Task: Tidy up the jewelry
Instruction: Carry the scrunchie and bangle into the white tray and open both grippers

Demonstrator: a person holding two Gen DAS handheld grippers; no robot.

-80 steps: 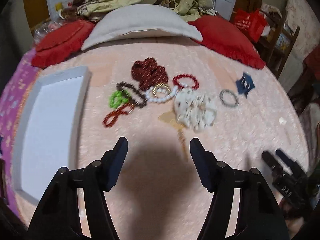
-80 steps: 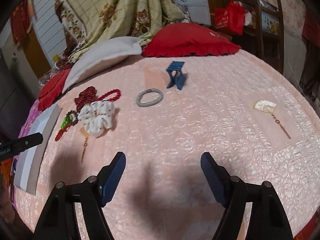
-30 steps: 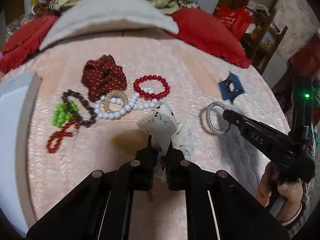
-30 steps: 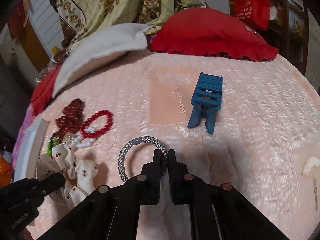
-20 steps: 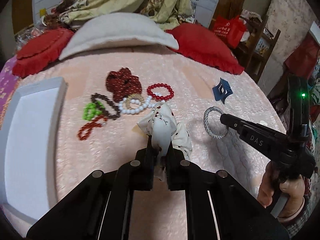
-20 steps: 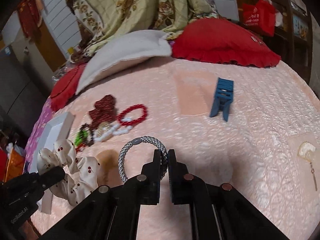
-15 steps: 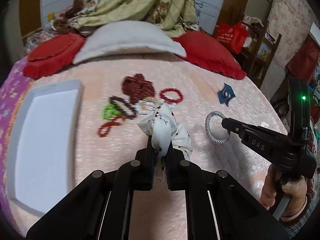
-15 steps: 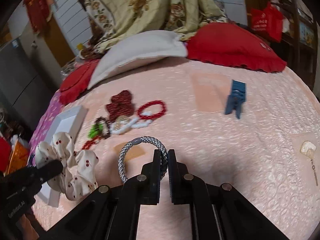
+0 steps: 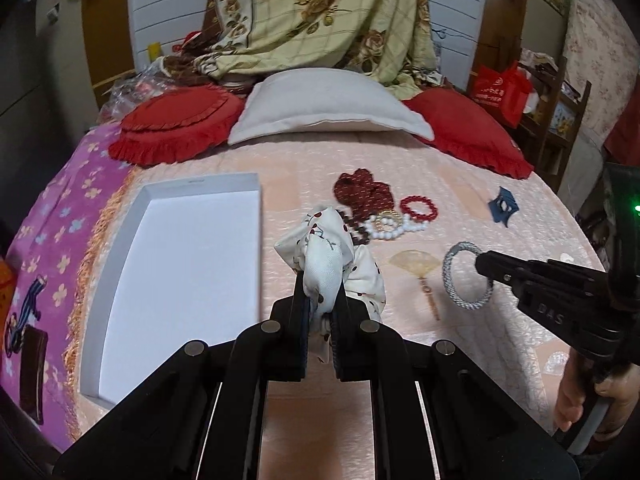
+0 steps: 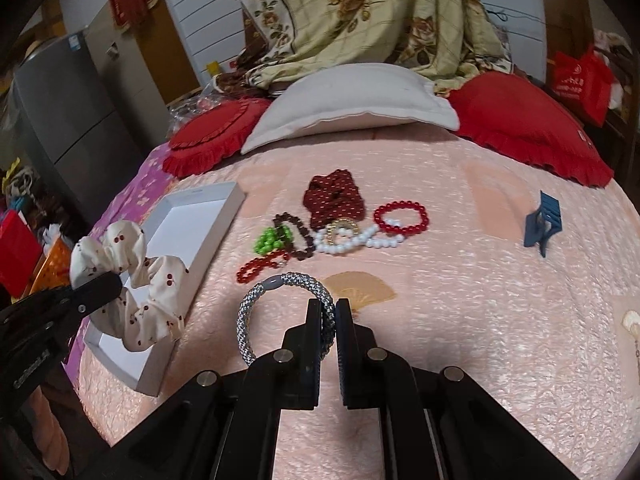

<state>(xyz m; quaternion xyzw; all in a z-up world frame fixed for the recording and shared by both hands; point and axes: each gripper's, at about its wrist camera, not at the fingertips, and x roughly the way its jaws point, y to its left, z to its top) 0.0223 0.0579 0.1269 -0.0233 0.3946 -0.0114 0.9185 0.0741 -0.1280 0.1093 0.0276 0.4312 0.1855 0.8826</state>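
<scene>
My left gripper (image 9: 320, 300) is shut on a white scrunchie with red cherries (image 9: 326, 248), held above the pink bedspread just right of the white tray (image 9: 180, 264). In the right wrist view the scrunchie (image 10: 132, 276) hangs over the tray (image 10: 224, 216). My right gripper (image 10: 329, 312) is shut on a grey braided hair ring (image 10: 256, 300), held in the air; the ring also shows in the left wrist view (image 9: 464, 276). On the bed lie a dark red scrunchie (image 10: 334, 198), a red bead bracelet (image 10: 402, 218), a white pearl bracelet (image 10: 352, 242), green beads (image 10: 268, 240) and a blue hair claw (image 10: 544, 224).
A fan-shaped pendant (image 10: 358, 292) lies on the bedspread under the ring. A white pillow (image 9: 328, 108) and red cushions (image 9: 176, 124) line the back. A purple blanket (image 9: 36, 264) covers the bed's left side. A second fan charm (image 10: 632, 320) lies at the far right.
Both grippers closed on their items and lifted them. Both have since moved left and up; the white scrunchie now hangs by the tray.
</scene>
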